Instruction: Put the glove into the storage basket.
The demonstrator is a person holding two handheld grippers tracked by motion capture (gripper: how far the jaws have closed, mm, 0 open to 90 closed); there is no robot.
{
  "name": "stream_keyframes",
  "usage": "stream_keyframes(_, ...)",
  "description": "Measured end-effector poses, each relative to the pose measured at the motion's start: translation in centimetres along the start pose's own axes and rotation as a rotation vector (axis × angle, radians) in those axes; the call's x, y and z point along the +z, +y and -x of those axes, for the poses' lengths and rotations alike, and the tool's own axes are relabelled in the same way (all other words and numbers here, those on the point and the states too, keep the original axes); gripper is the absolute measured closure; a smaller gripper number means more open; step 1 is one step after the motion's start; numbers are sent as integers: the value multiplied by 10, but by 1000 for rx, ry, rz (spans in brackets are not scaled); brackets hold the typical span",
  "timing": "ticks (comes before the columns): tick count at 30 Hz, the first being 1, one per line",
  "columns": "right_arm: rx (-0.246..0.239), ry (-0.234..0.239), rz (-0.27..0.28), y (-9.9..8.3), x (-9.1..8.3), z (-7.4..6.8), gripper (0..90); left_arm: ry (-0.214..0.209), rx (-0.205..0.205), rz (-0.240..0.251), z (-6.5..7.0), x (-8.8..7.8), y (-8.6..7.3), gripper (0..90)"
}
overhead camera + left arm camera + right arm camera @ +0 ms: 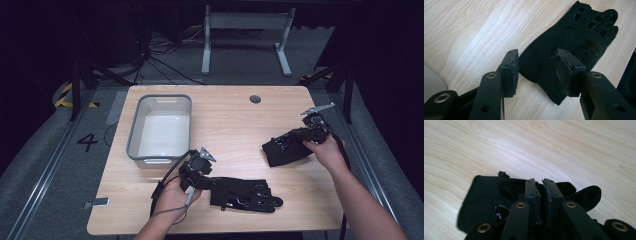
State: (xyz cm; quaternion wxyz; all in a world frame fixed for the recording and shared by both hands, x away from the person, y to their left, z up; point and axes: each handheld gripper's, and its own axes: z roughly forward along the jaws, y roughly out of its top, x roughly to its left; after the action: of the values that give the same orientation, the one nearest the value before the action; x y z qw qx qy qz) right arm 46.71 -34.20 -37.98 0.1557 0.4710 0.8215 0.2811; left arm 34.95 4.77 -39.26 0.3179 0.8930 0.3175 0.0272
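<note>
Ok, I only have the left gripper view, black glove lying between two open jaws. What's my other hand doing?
Observer: The right gripper is shut on a second black glove at the table's right side.
Operator: Is that glove lifted?
Observer: I cannot tell from the high view; in the right gripper view the fabric bunches below the closed jaws.
Operator: Anywhere to put them?
Observer: A grey bin stands on the wooden table, just beyond your left gripper.
Operator: Anything in it?
Observer: No, its white floor is bare.
Operator: And my own glove?
Observer: The left glove lies flat near the table's front edge, fingers pointing right.
</note>
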Motion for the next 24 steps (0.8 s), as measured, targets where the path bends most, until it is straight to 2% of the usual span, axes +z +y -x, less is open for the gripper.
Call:
stream_keyframes(2,0,5,17,0,-5,-3,827,-1,2,1,0,0,1,540)
stream_keyframes(3,-6,15,46,0,-15,-9,827,-4,7,1,0,1,3,540)
stream_keyframes(4,-6,15,46,0,-15,-9,827,-4,7,1,0,1,3,540)
stream_keyframes(5,-14,31,84,0,-25,-16,827,-8,10,2,0,1,4,539)
stream_keyframes(9,-34,68,132,0,-40,-30,827,-12,8,12,0,2,8,537)
stream_keyframes(10,-34,68,132,0,-40,-30,827,-12,8,12,0,2,8,536)
stream_keyframes(11,-49,90,157,0,-45,-39,827,-12,7,15,0,3,8,535)
stream_keyframes(12,-49,90,157,0,-45,-39,827,-11,10,18,0,3,9,535)
stream_keyframes(13,-61,113,173,1,-51,-49,827,-11,10,21,-1,3,10,525)
stream_keyframes(15,-65,118,179,1,-52,-53,827,-10,9,22,-1,3,11,523)
stream_keyframes(16,-86,135,187,3,-56,-62,827,-10,11,24,-1,3,11,518)
stream_keyframes(17,-86,135,187,3,-56,-62,827,-8,12,27,-1,3,12,518)
stream_keyframes(19,-107,153,196,4,-58,-72,827,-3,10,34,-2,2,13,509)
stream_keyframes(20,-123,173,205,5,-60,-82,827,-2,8,37,-3,2,13,507)
stream_keyframes(24,-158,200,221,6,-63,-97,827,7,1,48,-4,0,12,499)
